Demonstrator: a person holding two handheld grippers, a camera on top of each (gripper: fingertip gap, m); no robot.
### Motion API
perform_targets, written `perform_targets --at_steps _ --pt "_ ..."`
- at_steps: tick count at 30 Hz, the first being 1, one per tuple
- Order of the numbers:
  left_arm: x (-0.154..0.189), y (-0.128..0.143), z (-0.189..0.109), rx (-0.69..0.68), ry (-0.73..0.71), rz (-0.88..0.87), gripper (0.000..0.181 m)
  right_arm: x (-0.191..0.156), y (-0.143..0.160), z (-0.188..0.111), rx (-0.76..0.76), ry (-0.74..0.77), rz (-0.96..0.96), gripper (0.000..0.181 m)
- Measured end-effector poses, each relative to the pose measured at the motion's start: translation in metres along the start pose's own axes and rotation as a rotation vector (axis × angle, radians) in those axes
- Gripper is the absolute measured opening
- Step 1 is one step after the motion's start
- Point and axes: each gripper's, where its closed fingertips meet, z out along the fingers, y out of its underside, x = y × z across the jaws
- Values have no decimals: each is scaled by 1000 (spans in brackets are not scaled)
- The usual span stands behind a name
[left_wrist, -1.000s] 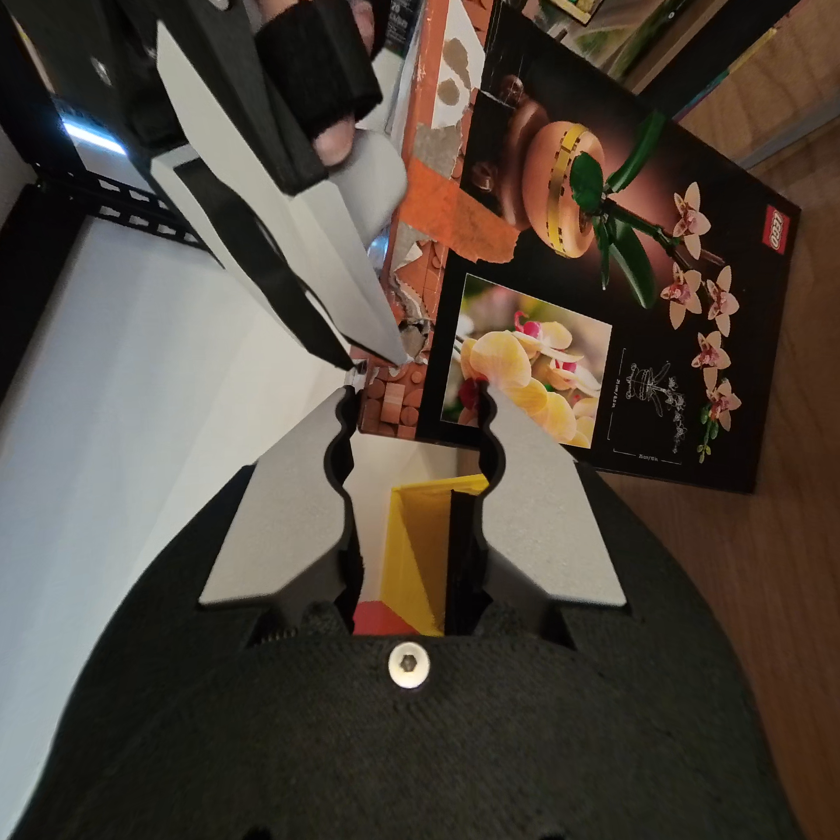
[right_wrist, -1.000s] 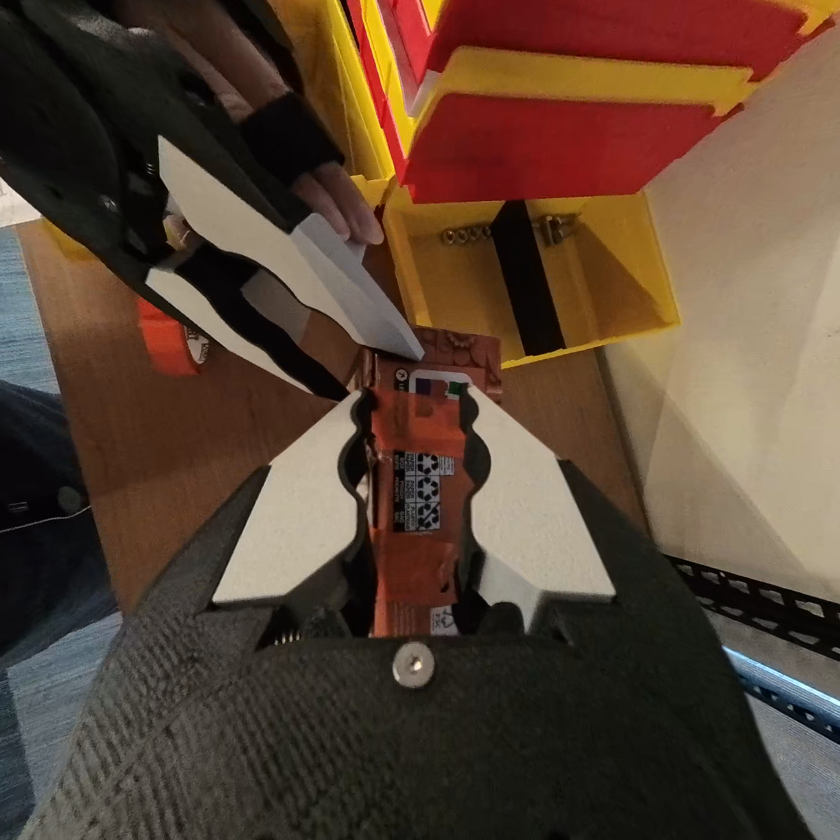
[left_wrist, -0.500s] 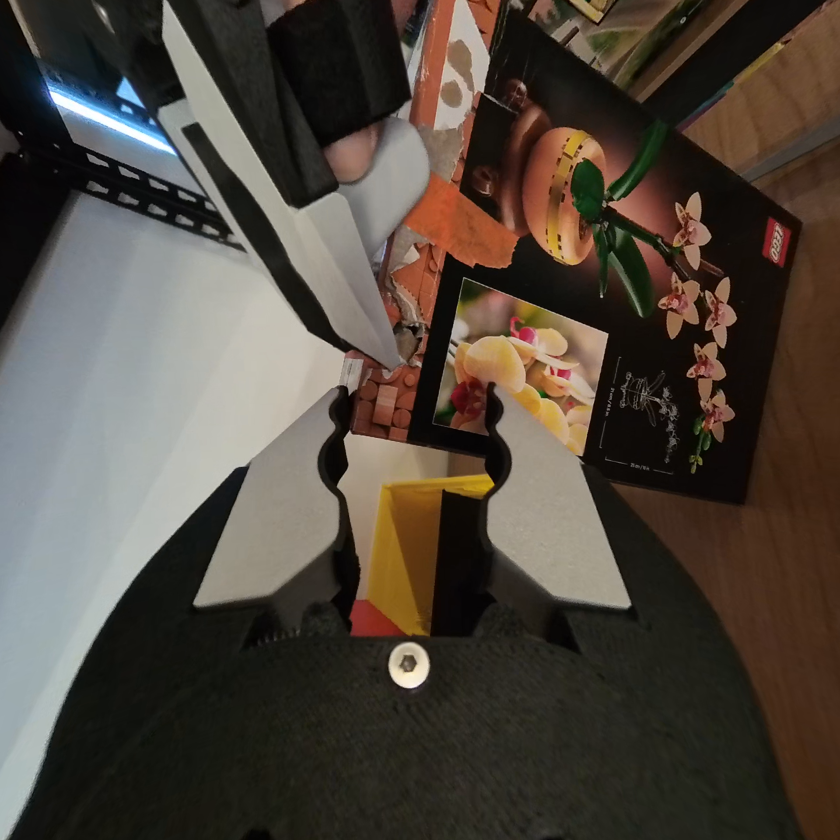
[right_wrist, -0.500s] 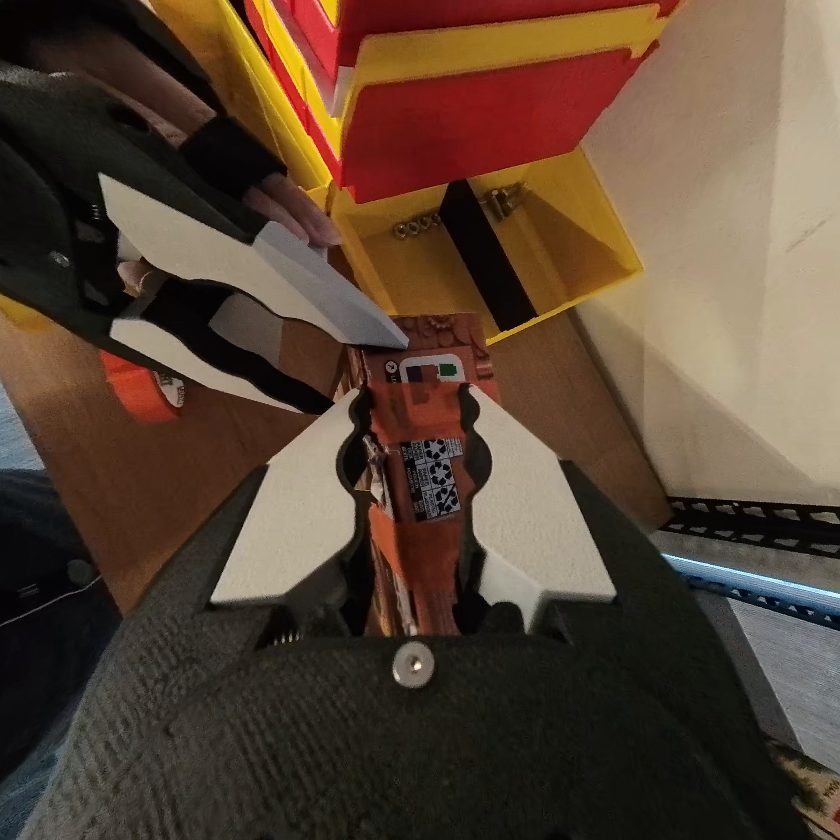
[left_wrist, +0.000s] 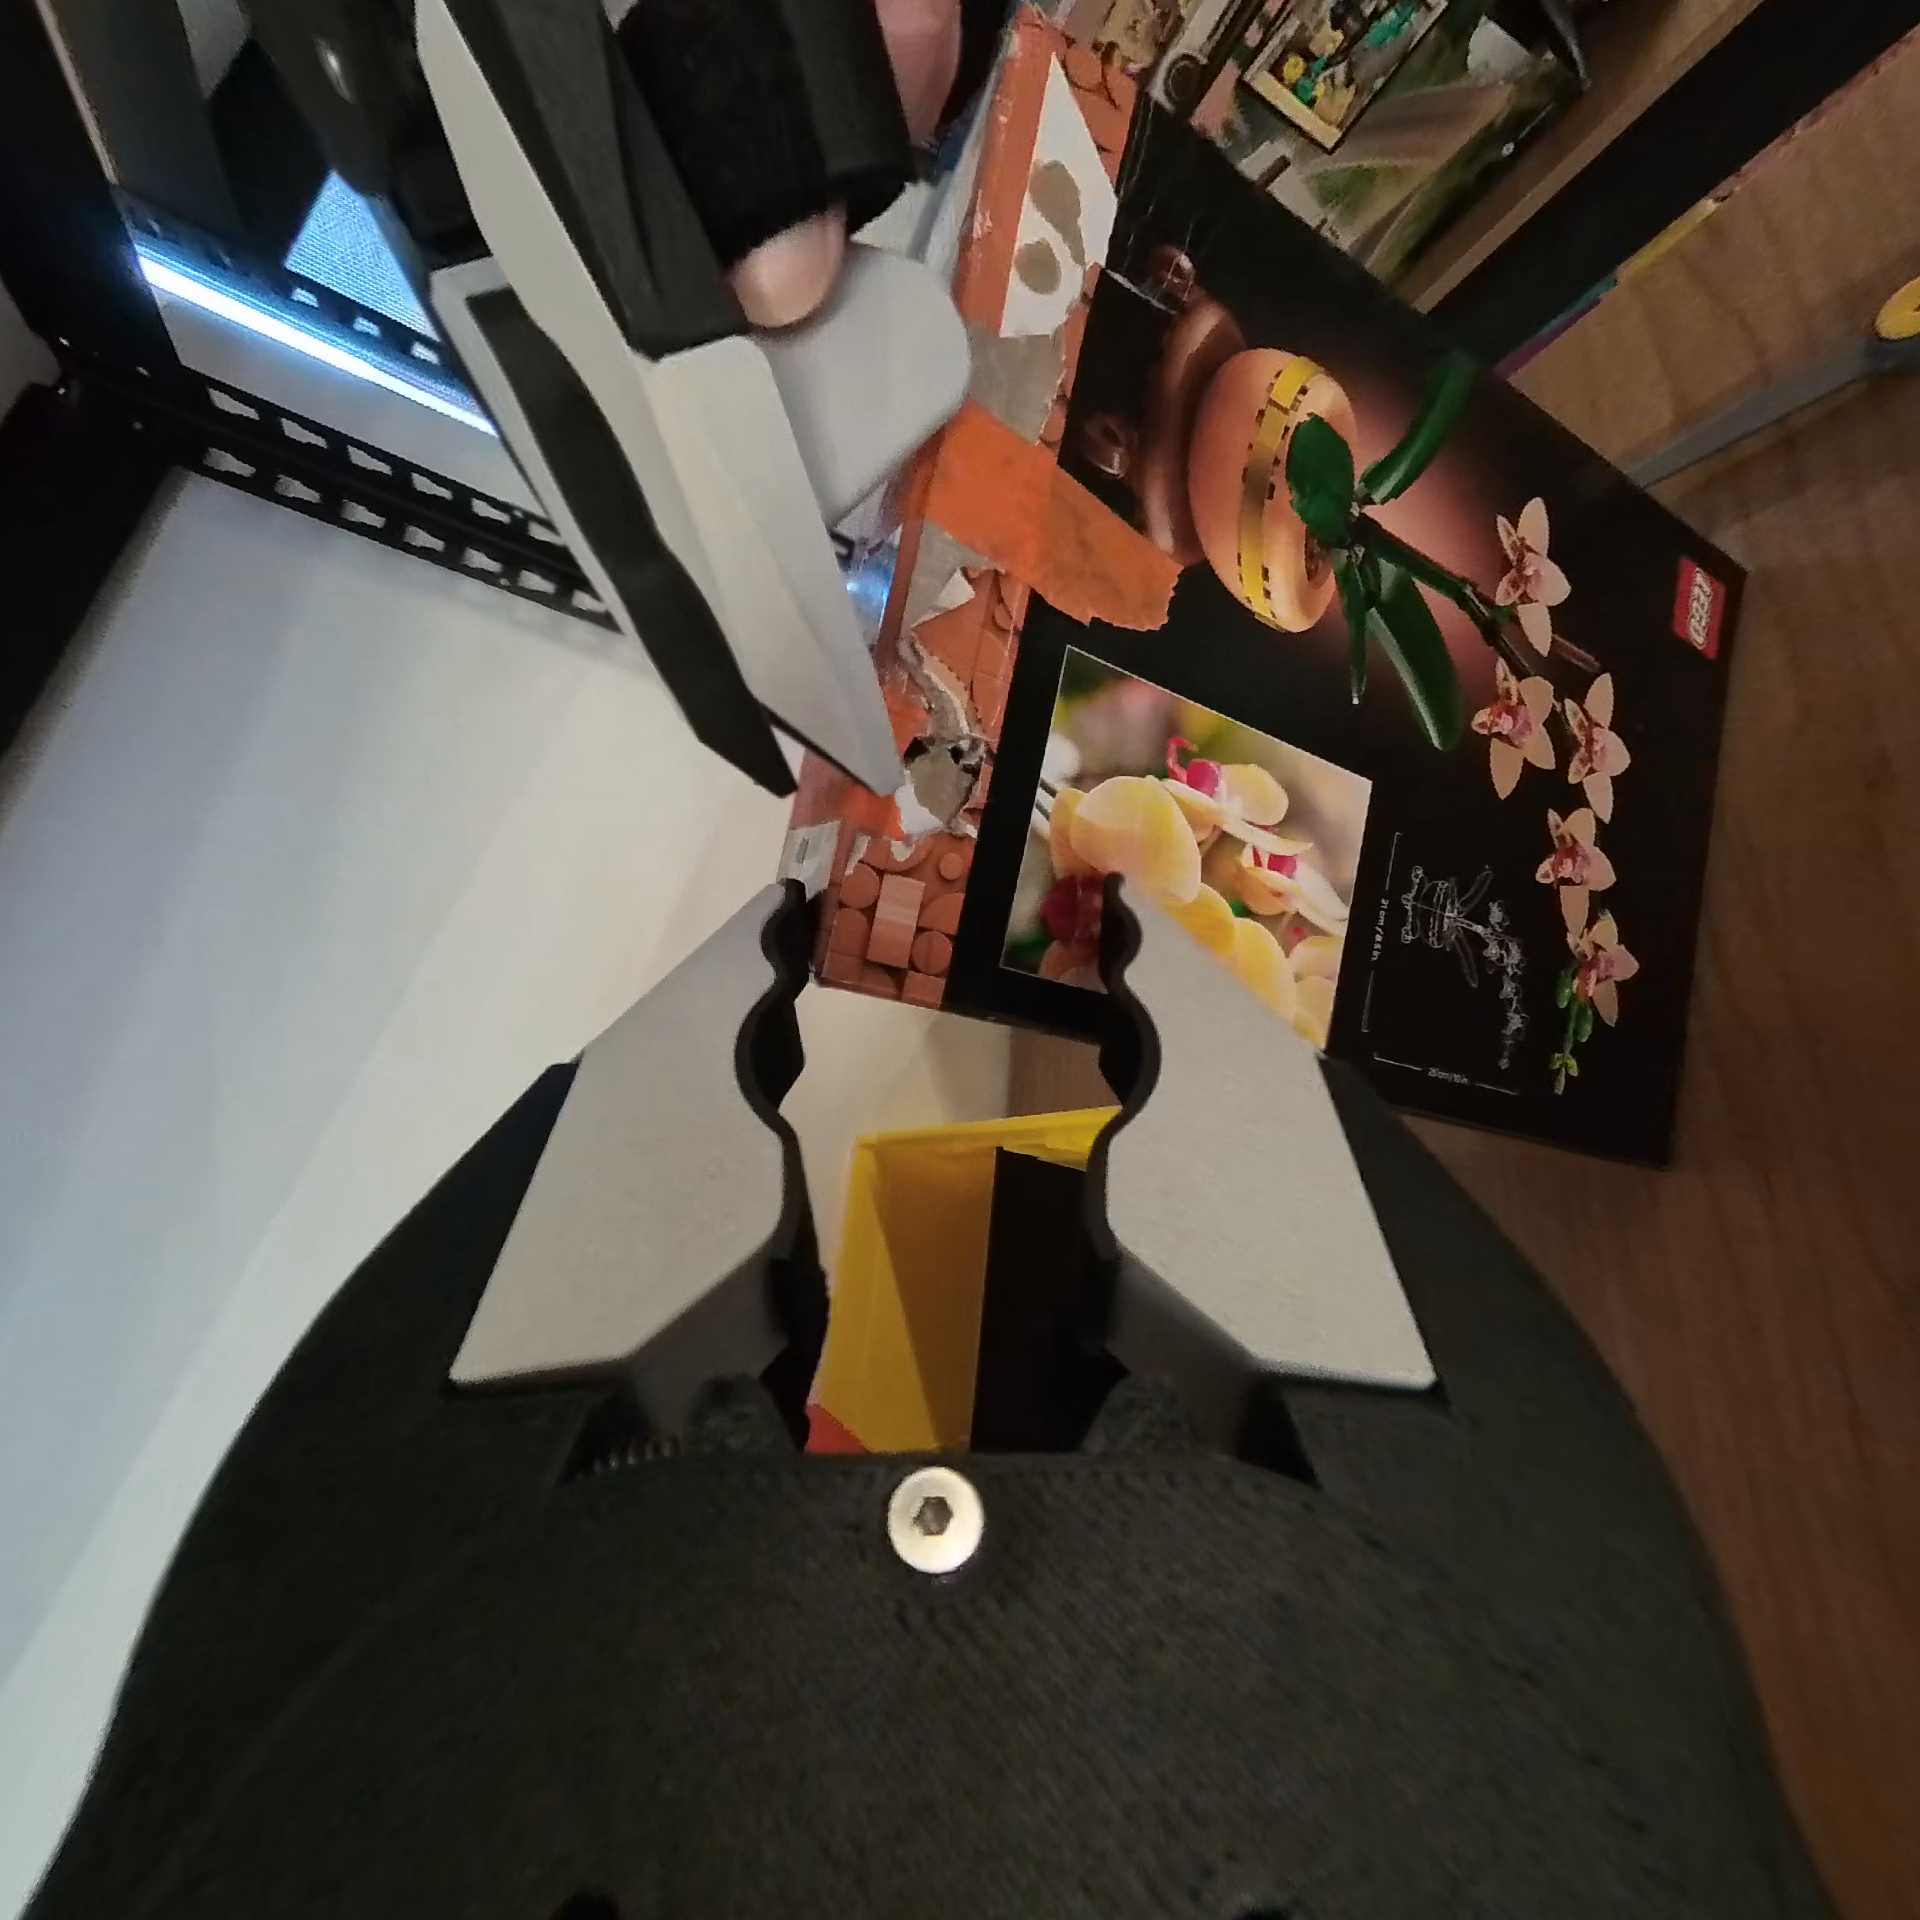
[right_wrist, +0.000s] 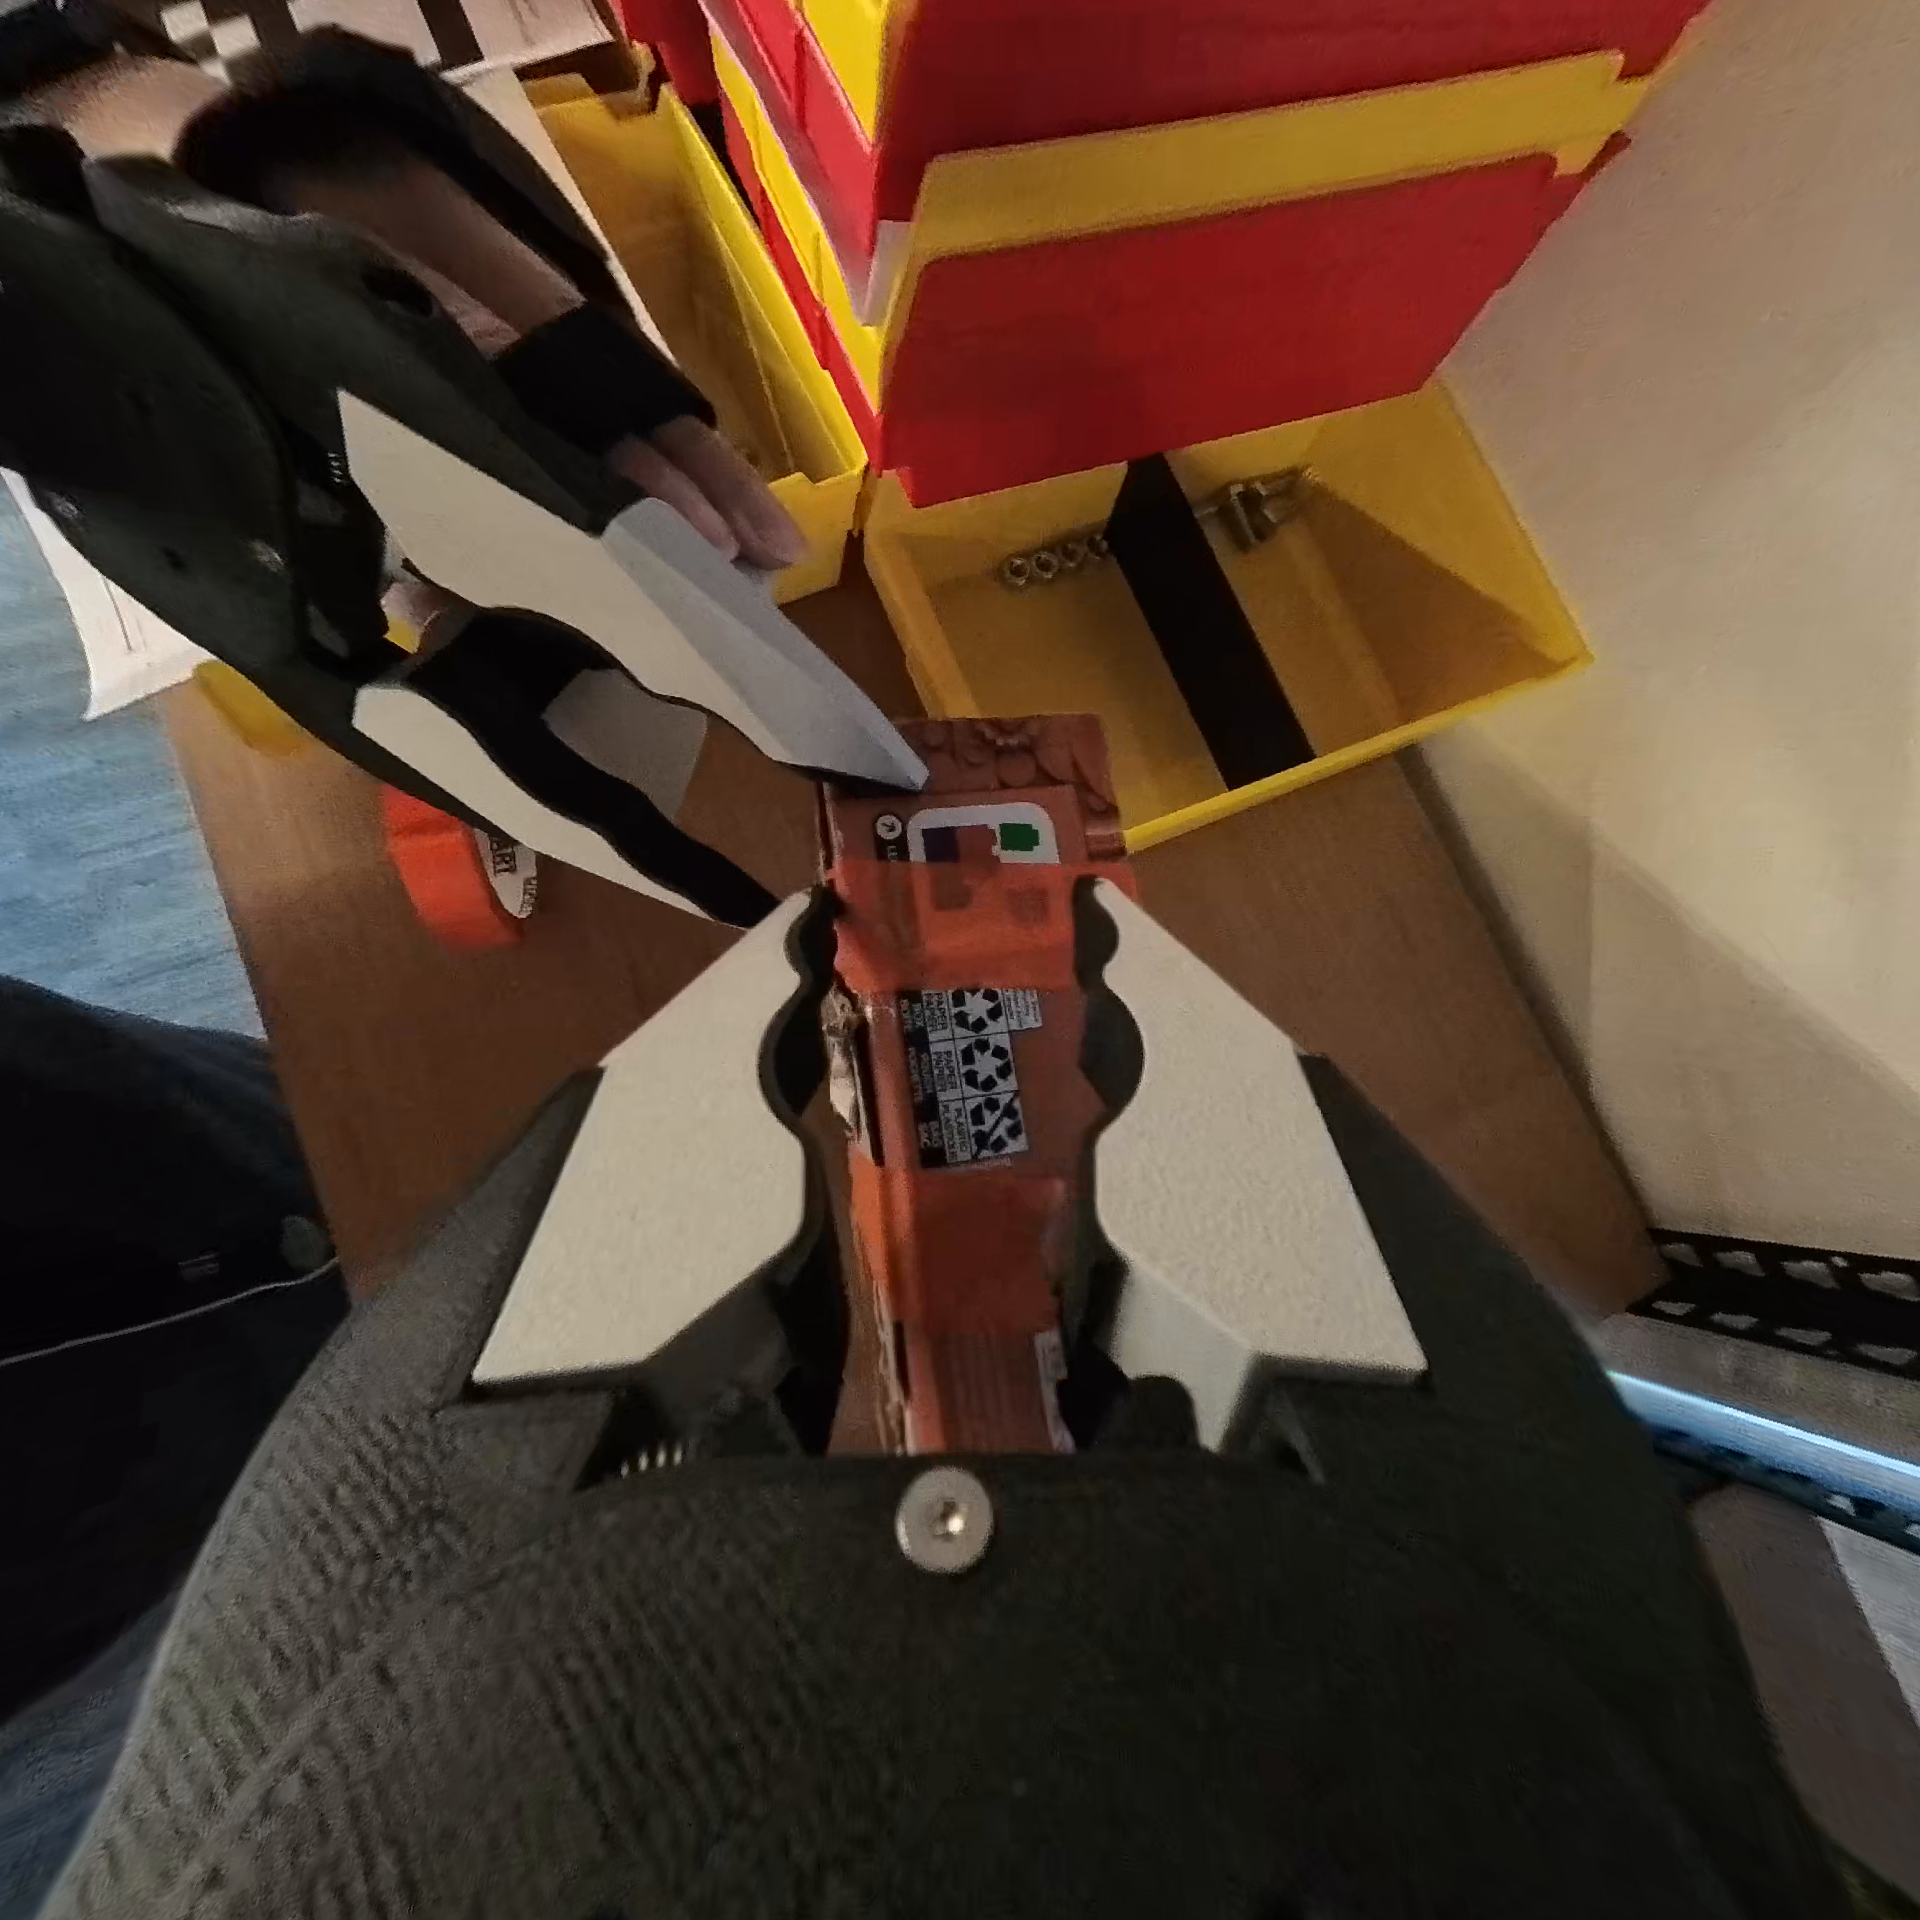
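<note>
A dark toy-brick set box (left_wrist: 1455, 831) with orchid pictures and orange tape on its torn brown narrow side is held up off the wooden table (left_wrist: 1714, 1351). My right gripper (right_wrist: 956, 894) is shut across the box's narrow side (right_wrist: 977, 1039). It also shows in the left wrist view (left_wrist: 836, 779), with a gloved hand behind it. My left gripper (left_wrist: 951, 894) is open and straddles the box's near corner, one tip at the brown side and one over the flower picture. In the right wrist view the left gripper (right_wrist: 842, 847) touches the box's far end.
An open yellow bin (right_wrist: 1403, 665) with a black divider and a few nuts (right_wrist: 1049, 561) sits under stacked red and yellow bins (right_wrist: 1195, 343). An orange tape roll (right_wrist: 457, 883) lies on the table. A white wall (right_wrist: 1714, 727) and a black perforated rail (left_wrist: 364, 499) stand close by. Left and right tips are no more than a few centimetres apart.
The box and both grippers have shifted slightly together. The right wrist view has tilted, so the bins sit differently in it. Both grips look unchanged.
</note>
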Motion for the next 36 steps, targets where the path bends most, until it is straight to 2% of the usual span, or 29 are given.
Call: perform_targets --at_steps 4,12,14,17,23,28,30,32,35,36 --pt "1 0 1 -4 1 2 56 3 0 6 -26 37 -36 53" --pt "1 0 2 -10 7 -17 57 0 -1 9 -34 52 -69 42" --pt "0 -2 2 3 4 -13 55 -2 -1 7 -27 21 -72 43" --pt "0 -1 3 0 5 -1 54 -13 -3 0 1 -137 19 47" --pt "0 -2 3 4 5 -4 54 -4 1 1 -26 -82 -19 52" --pt "0 2 6 -21 8 -2 57 -2 0 4 -33 -39 -65 29" --pt "-1 1 7 -20 5 1 57 -3 0 3 -34 -30 -83 26" --pt "-2 -1 6 -12 2 7 53 -4 1 1 -35 -36 -106 27" --pt "-2 0 5 -9 7 12 51 -4 7 -1 -59 -42 -121 45" --pt "-1 0 5 -9 6 11 51 -1 8 -1 -63 -35 -125 43"
